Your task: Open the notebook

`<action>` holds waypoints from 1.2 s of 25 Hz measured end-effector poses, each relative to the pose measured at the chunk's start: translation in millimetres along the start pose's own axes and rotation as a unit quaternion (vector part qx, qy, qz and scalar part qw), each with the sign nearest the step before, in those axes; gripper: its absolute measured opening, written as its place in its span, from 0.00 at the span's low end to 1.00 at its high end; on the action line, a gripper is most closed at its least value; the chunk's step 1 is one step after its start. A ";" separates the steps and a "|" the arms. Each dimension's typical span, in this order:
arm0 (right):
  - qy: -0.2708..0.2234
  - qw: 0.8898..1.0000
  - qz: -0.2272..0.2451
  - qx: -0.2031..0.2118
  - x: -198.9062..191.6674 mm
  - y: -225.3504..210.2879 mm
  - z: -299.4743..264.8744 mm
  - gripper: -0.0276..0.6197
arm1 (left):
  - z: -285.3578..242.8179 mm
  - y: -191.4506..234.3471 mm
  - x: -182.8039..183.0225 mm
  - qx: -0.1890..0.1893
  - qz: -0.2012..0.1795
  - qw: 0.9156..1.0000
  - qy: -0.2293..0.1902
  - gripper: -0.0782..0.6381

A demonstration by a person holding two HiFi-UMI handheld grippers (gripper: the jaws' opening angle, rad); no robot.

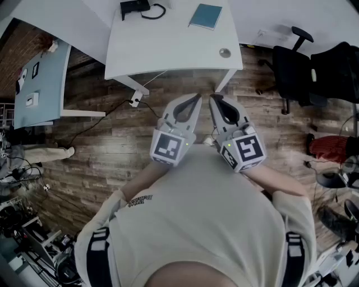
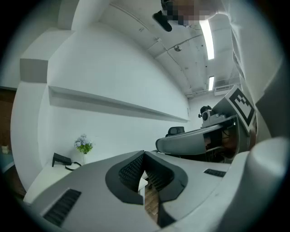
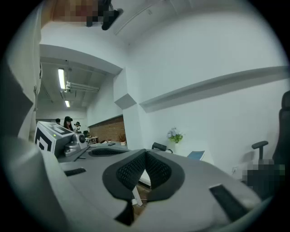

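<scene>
Notebook [image 1: 205, 15] lies closed at the far side of the counter [image 1: 168, 50], well apart from the left gripper [image 1: 194, 101] and right gripper [image 1: 214, 102], both clenched empty. Approach first, then part one gripper's jaws at the cover's edge.

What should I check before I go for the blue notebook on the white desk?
1. Flat blue notebook lies closed on white desk: ok.
2. Nothing in left tongs, shut: ok.
3. Nothing in right tongs, shut: ok.
4. Tongs at notebook: not ok, both hang short of the desk, over wooden floor.
5. Notebook's opening edge: cannot tell.
6. Nearby black corded device sits apart from notebook: ok.
</scene>
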State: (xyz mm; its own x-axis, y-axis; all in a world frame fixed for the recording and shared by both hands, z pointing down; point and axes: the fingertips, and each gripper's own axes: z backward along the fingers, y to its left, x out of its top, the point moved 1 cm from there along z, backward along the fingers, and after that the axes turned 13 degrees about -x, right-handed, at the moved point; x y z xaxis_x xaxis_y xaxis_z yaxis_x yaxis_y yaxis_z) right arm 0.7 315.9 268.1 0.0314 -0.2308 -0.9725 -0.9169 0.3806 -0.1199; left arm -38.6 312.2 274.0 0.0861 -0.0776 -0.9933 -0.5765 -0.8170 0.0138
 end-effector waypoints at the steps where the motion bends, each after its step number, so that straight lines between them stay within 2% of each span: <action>1: 0.001 1.000 0.000 0.000 0.8 -0.9 -0.3 0.04 | -1.2 0.1 0.6 0.000 0.001 1.000 0.001 0.13; 30: -0.002 1.000 -0.022 -0.012 0.2 -24.4 7.8 0.05 | -17.2 -10.6 -1.2 -0.001 0.000 1.000 0.011 0.13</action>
State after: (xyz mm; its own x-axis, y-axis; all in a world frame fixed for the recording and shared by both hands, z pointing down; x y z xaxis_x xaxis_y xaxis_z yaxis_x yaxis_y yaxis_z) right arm 26.2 313.5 269.3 0.0730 -0.2427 -0.9674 -0.9243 0.3479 -0.1570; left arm -18.6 311.2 277.0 0.1034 -0.0907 -0.9905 -0.5743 -0.8185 0.0150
